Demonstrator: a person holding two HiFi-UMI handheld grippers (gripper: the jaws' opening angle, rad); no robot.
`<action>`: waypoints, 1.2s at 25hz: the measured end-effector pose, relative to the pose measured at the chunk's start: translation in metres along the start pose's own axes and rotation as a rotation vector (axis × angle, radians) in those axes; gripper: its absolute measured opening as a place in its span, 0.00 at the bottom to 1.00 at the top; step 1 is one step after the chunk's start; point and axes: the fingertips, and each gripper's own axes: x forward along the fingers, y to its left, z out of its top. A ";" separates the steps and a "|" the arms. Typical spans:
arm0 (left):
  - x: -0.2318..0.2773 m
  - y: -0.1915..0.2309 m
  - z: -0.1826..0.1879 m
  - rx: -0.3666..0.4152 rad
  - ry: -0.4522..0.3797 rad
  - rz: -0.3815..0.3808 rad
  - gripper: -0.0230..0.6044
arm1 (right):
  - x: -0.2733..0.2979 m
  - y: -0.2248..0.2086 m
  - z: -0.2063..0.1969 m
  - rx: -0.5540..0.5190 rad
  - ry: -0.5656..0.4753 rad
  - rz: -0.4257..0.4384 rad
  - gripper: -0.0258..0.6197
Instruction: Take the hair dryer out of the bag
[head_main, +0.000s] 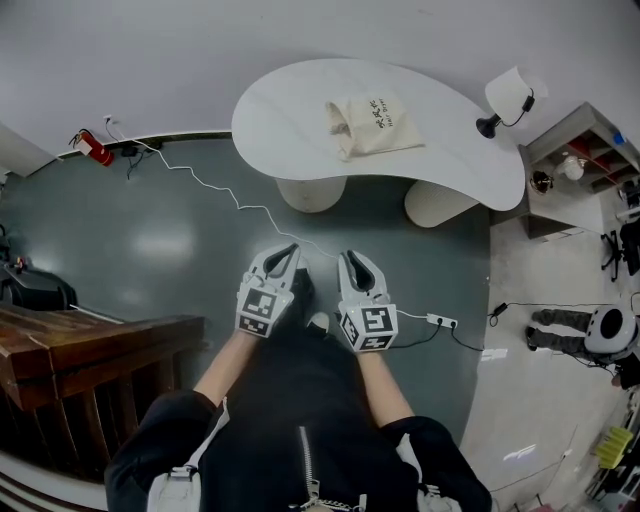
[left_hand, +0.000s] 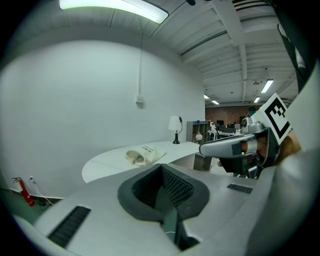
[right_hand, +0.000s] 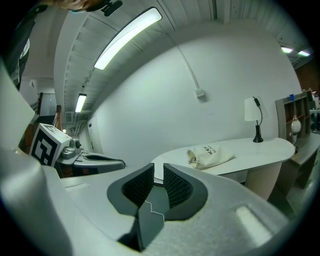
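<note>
bag (head_main: 372, 125): cream cloth, dark print on top | lying flat on its side, bulging, wrinkled | gathered mouth faces left in head view, contents hidden | resting mid-top of the white curved table (head_main: 290, 100)

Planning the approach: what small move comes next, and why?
Probably step forward, bringing both grippers toward the cream cloth bag on the curved white table: left gripper, shut, and right gripper, slightly open, hold nothing and hang well short of it.

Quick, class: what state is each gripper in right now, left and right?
Left gripper: jaws closed, holding nothing.
Right gripper: jaws slightly apart, nothing between them.
</note>
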 end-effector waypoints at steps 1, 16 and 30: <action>0.005 0.003 0.000 -0.001 0.002 -0.004 0.05 | 0.005 -0.002 0.000 0.003 0.002 -0.003 0.11; 0.090 0.075 0.015 -0.022 0.034 -0.071 0.05 | 0.099 -0.038 0.024 0.026 0.035 -0.049 0.11; 0.147 0.147 0.032 -0.016 0.024 -0.149 0.05 | 0.190 -0.041 0.061 -0.016 0.033 -0.091 0.11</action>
